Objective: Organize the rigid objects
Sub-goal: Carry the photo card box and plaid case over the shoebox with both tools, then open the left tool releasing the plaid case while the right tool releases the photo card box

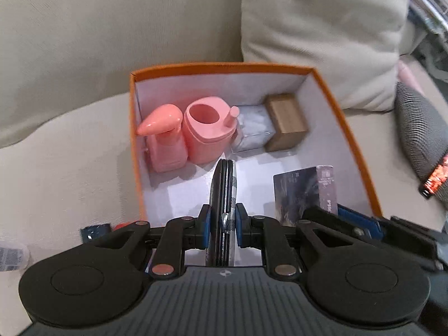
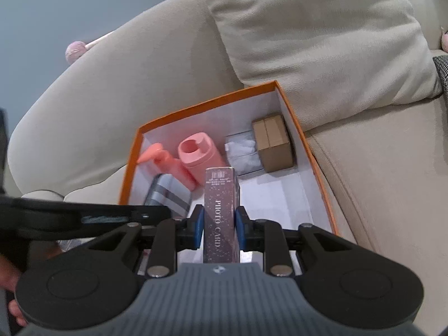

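Note:
An orange box [image 1: 336,103] with a white inside sits on a beige sofa. Along its far wall stand a pink pump bottle [image 1: 165,140], a pink cup holder [image 1: 207,131], a clear plastic box [image 1: 252,131] and a brown carton [image 1: 285,120]. My left gripper [image 1: 222,221] is shut on a flat black-and-plaid case [image 1: 224,184], held on edge over the box's near side. My right gripper [image 2: 219,224] is shut on a purple "PHOTO CARD" box [image 2: 221,210], held over the box [image 2: 302,140]. The plaid case also shows in the right wrist view [image 2: 168,196].
A beige cushion [image 1: 322,28] leans behind the box. A grey woven item [image 1: 420,128] lies on the seat to the right. Small items [image 1: 95,231] lie on the seat at the left of the box. The sofa back [image 2: 112,84] rises behind.

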The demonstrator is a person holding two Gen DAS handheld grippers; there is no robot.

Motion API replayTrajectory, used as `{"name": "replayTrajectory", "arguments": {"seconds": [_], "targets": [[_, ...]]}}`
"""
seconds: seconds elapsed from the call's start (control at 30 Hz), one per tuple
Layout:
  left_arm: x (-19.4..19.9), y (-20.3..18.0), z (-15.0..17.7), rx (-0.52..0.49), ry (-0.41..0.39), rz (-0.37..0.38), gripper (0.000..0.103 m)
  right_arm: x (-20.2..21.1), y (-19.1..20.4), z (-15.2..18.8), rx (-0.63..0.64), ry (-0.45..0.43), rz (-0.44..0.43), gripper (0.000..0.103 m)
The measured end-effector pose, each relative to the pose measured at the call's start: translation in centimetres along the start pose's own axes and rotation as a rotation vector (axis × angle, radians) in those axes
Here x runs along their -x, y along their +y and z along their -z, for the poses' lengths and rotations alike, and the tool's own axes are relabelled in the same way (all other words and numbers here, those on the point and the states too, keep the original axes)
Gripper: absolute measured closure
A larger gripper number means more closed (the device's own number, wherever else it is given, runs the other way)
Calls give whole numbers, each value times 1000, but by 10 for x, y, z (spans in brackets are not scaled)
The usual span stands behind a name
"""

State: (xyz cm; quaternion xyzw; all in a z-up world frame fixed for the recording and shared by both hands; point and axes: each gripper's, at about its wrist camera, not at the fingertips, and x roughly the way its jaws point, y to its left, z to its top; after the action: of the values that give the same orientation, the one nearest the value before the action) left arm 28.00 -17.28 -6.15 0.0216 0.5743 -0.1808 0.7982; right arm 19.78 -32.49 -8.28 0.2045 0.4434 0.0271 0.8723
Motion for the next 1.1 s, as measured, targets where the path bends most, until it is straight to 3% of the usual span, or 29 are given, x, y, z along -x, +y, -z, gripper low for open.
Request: {"name": "replayTrajectory", "arguments": {"seconds": [0.47,0.63,0.87,0.97,1.1], "targets": [[-55,-6,-21,50,85,-19,83,-42,-9,-2,-19,31,-7,79],[-52,-14,-23,-7,117,-78,80,-45,-10,2,-26,38,2,78],[-38,-25,-23,-113,99,-161,78,-51,-7,6,-43,60,-15,79],[-27,-25,-24,-138,83,-153,71,-54,-3,7,-36,68,-14,79],[-3,-16,-24,-125,29,-95,70,-59,-1,7,-46,86,-7,78]]}}
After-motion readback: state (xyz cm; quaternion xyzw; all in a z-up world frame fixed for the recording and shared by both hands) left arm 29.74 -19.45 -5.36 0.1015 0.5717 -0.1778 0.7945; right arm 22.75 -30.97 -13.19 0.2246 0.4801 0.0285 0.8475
